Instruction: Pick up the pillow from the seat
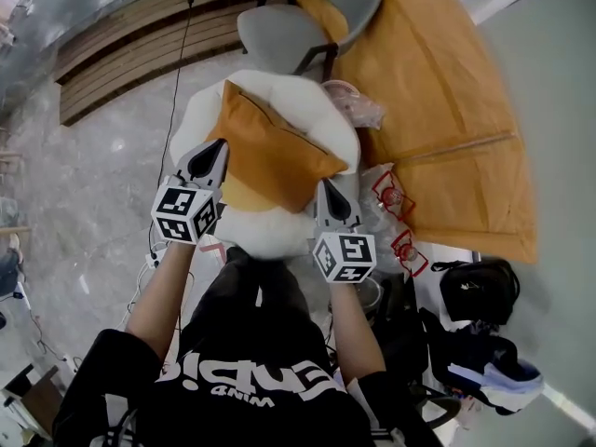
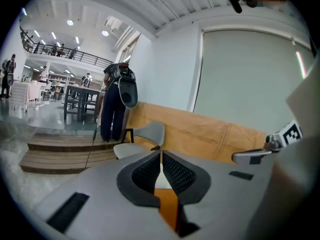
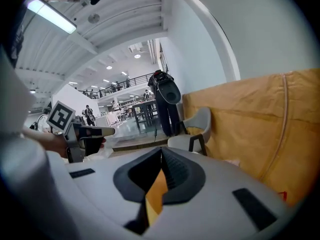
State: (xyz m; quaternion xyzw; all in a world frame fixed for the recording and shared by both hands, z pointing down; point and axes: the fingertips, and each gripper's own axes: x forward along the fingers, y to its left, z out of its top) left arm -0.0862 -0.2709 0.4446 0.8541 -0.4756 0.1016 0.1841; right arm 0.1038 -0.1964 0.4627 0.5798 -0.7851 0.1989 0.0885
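An orange pillow [image 1: 270, 152] lies tilted on a white fluffy seat [image 1: 270, 233] just in front of me. My left gripper [image 1: 219, 144] is shut, its tip at the pillow's left edge. My right gripper [image 1: 324, 185] is also shut, its tip at the pillow's near right corner. In the left gripper view the pads [image 2: 150, 171] meet with nothing seen between them, and the pillow [image 2: 167, 209] shows as orange cloth below. The right gripper view is the same: the fingers [image 3: 175, 169] are closed, with the pillow [image 3: 155, 194] underneath. Whether either tip touches the pillow I cannot tell.
A grey chair [image 1: 289, 31] stands beyond the seat, and a long tan-covered bench [image 1: 438, 91] runs along the right. Clear plastic bags [image 1: 358, 108] lie by the seat's right side. A black bag [image 1: 480, 289] sits on the floor at the right, and wooden steps [image 1: 121, 54] are at far left.
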